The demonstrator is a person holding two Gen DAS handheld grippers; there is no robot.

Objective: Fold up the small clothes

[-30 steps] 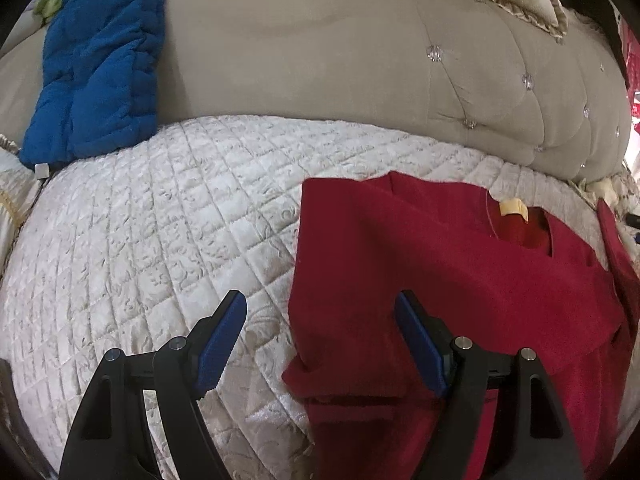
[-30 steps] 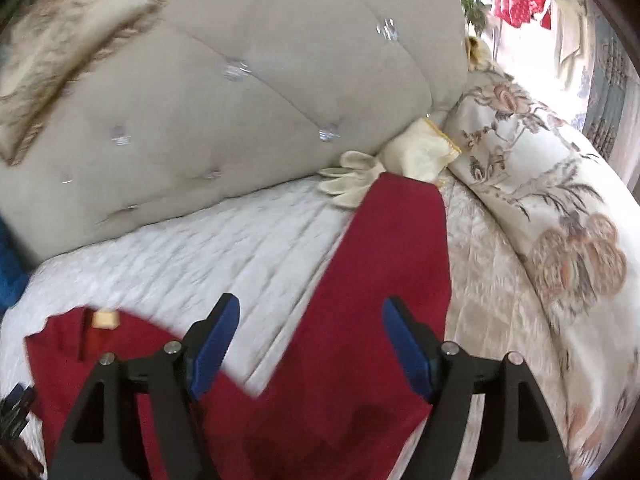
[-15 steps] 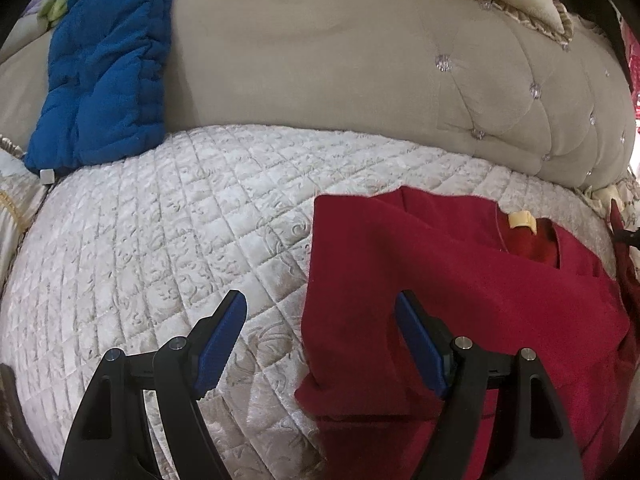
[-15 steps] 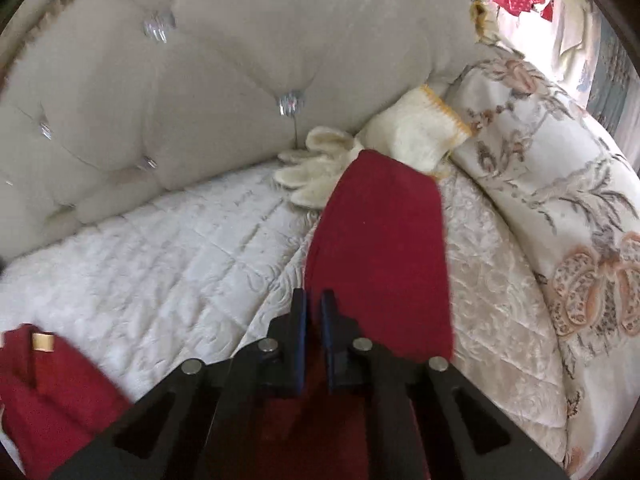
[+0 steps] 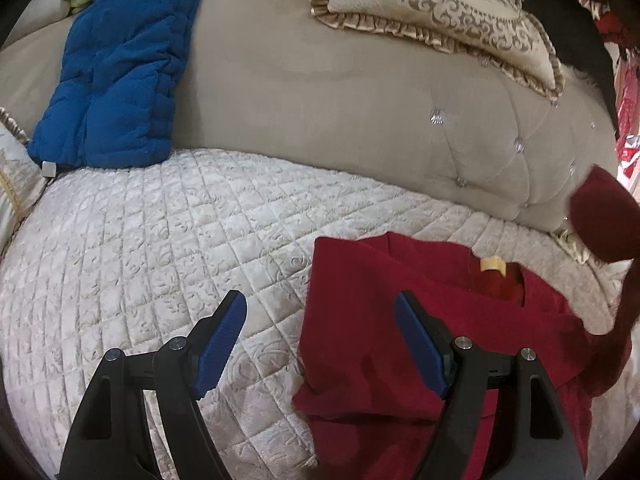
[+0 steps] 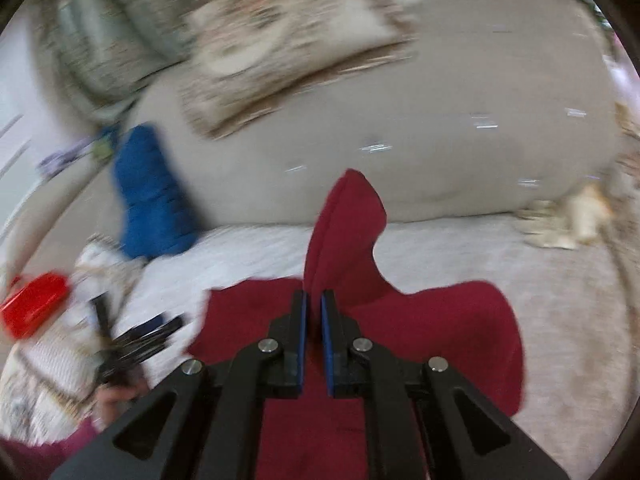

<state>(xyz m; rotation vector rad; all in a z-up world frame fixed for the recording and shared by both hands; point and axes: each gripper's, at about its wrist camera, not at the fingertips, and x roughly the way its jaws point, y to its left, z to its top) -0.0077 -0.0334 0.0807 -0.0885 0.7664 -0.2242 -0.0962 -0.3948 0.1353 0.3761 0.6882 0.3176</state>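
Note:
A small red top [image 5: 408,312] lies on the quilted white cover [image 5: 168,248], its left side folded in and a yellow neck label [image 5: 493,265] showing. My left gripper [image 5: 320,344] hovers open over the top's left edge, nothing between its blue pads. In the right wrist view, my right gripper [image 6: 314,312] is shut on the red sleeve [image 6: 344,232], which stands lifted above the top's body [image 6: 440,328]. The same raised sleeve [image 5: 600,220] shows at the right edge of the left wrist view. The right wrist view is blurred by motion.
A tufted beige backrest [image 5: 340,100] runs behind the cover. A blue padded cloth [image 5: 116,72] leans on it at the left; a frilled patterned cushion [image 5: 440,8] sits on top. Cream gloves [image 6: 568,224] lie at the far right. A red box [image 6: 36,308] is at the left.
My right gripper shut on the sleeve, then lifted it and swung it left over the top. My left gripper rose slightly and stayed open.

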